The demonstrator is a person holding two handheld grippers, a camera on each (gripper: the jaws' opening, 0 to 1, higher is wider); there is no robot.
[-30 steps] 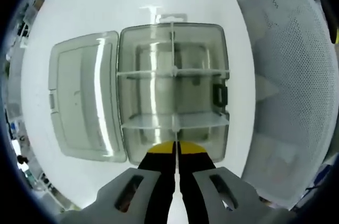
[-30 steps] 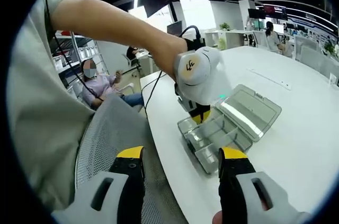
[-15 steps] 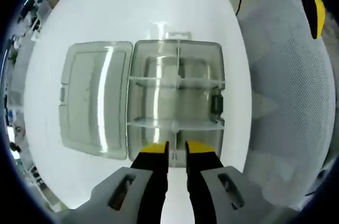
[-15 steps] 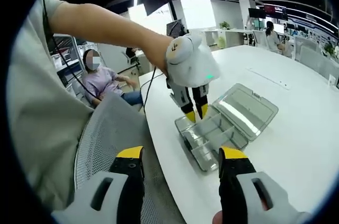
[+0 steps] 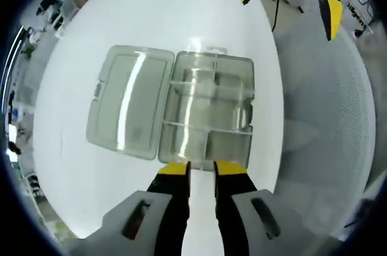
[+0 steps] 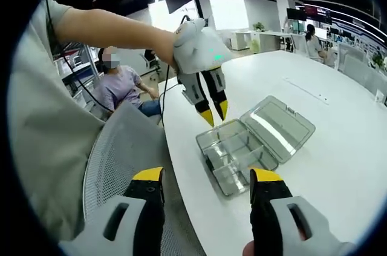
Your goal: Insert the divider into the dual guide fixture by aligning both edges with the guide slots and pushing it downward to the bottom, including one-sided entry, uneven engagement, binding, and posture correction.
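Two clear dividers cross the open box [image 5: 208, 111] on the white table [image 5: 163, 26]; we see them seated in the side slots, with the lid [image 5: 128, 111] lying flat beside. The compartments look empty, but reflections make this hard to tell. Our left gripper [image 5: 201, 168] hangs above the box's near edge, jaws slightly apart and holding nothing. Our right gripper [image 6: 207, 178] is wide open and empty, well apart from the box, over a mesh chair [image 6: 121, 159].

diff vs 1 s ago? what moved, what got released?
The left gripper let go of a divider in the clear box, opened its fingers and lifted clear above it. The right gripper stayed open beside the table. Box and open lid stayed put.
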